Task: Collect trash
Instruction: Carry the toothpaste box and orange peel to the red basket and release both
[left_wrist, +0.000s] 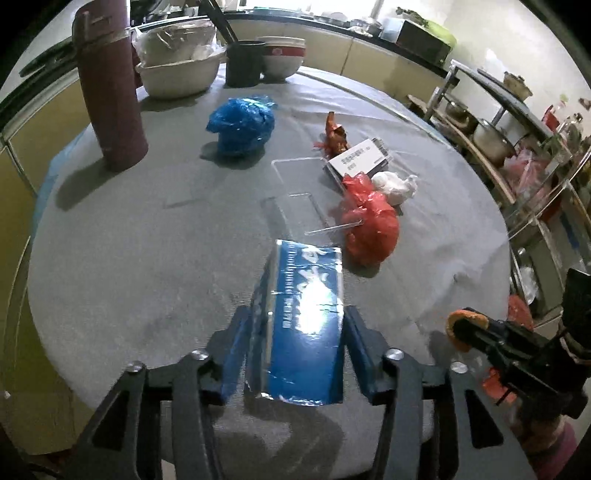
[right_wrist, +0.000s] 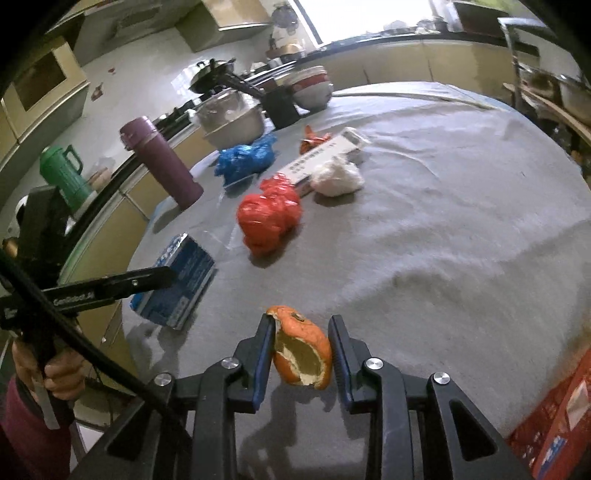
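My left gripper (left_wrist: 295, 314) is shut on a blue carton (left_wrist: 306, 280), which stands between its blue pads. In the right wrist view the carton (right_wrist: 181, 280) hangs above the table's left edge. There my right gripper (right_wrist: 301, 319) is shut on a piece of orange peel (right_wrist: 303, 350), lifted off the grey cloth (right_wrist: 443, 240). Further back lie a red plastic bag (left_wrist: 373, 229), a white crumpled bag (left_wrist: 395, 184), a blue bag (left_wrist: 240, 122), an orange-red wrapper (left_wrist: 334, 134) and a white printed packet (left_wrist: 356, 162).
A maroon flask (left_wrist: 110, 92) stands at the back left, with stacked bowls (left_wrist: 177, 70) and a black cup (left_wrist: 243, 62) behind it. A clear acrylic stand (left_wrist: 295, 192) sits mid-table. A red box (right_wrist: 561, 417) is at the near right. Shelves with pots (left_wrist: 495, 140) stand right of the table.
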